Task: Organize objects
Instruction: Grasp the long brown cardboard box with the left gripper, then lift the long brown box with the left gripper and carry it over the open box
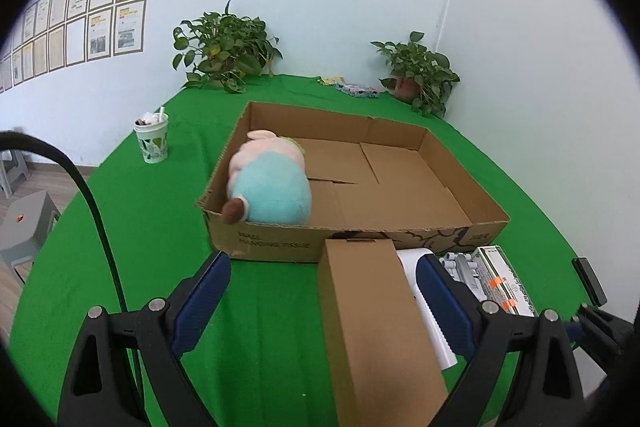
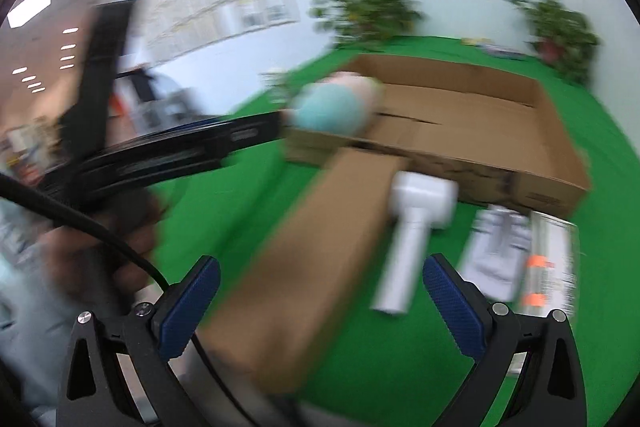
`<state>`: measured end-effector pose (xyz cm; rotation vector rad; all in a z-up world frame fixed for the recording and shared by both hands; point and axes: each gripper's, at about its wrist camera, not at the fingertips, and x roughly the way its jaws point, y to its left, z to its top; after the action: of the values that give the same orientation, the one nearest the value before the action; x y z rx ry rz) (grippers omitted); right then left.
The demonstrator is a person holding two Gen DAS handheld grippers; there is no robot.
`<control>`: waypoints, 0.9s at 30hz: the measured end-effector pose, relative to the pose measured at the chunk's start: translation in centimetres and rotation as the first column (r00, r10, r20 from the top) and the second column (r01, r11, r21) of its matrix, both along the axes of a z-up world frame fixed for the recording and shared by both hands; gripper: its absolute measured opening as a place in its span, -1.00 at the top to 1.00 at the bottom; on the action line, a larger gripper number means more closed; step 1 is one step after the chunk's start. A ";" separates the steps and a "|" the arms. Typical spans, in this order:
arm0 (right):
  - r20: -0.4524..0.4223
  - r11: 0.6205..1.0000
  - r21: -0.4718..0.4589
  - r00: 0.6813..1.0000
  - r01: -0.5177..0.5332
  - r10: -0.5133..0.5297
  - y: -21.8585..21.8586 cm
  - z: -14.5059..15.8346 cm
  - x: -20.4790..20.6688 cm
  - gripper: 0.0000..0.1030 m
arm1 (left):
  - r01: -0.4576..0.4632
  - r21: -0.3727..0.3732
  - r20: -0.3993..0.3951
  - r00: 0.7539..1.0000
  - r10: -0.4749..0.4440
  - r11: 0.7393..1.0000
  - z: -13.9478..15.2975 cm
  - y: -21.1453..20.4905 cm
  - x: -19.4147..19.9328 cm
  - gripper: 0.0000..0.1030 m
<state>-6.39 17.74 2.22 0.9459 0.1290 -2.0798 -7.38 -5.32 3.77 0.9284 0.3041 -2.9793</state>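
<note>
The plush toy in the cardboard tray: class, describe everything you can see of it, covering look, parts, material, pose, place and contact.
The plush toy looks soft and stuffed, with a pale pink upper body, a light turquoise lower part and a small brown tip at the near end. It lies on its side inside the open cardboard tray, in the near left corner, pressed against the left and front walls, with the brown tip poking over the front rim. Nothing grips it; both claws are away from it. Its face is not visible.
</note>
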 end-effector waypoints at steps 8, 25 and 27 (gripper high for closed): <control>0.038 0.995 0.038 0.995 -0.095 0.094 -4.4 -2.6 2.4 -0.98 | 0.029 0.114 0.148 0.988 -0.046 0.993 -3.8 -1.9 0.3 -0.83; -0.057 0.967 0.246 0.997 0.063 -0.051 -6.2 -7.4 3.8 -0.98 | 0.252 0.441 0.297 0.865 -0.405 0.862 -11.3 1.7 -1.1 -0.55; -0.035 0.966 0.254 0.998 0.052 -0.045 -6.3 -7.6 3.8 -0.99 | 0.258 0.436 0.296 0.864 -0.408 0.862 -11.4 2.2 -0.7 -0.55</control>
<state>-2.58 11.41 -5.34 1.0806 0.4000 -2.1573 -8.03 -3.13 -7.58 1.7441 0.8123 -2.9846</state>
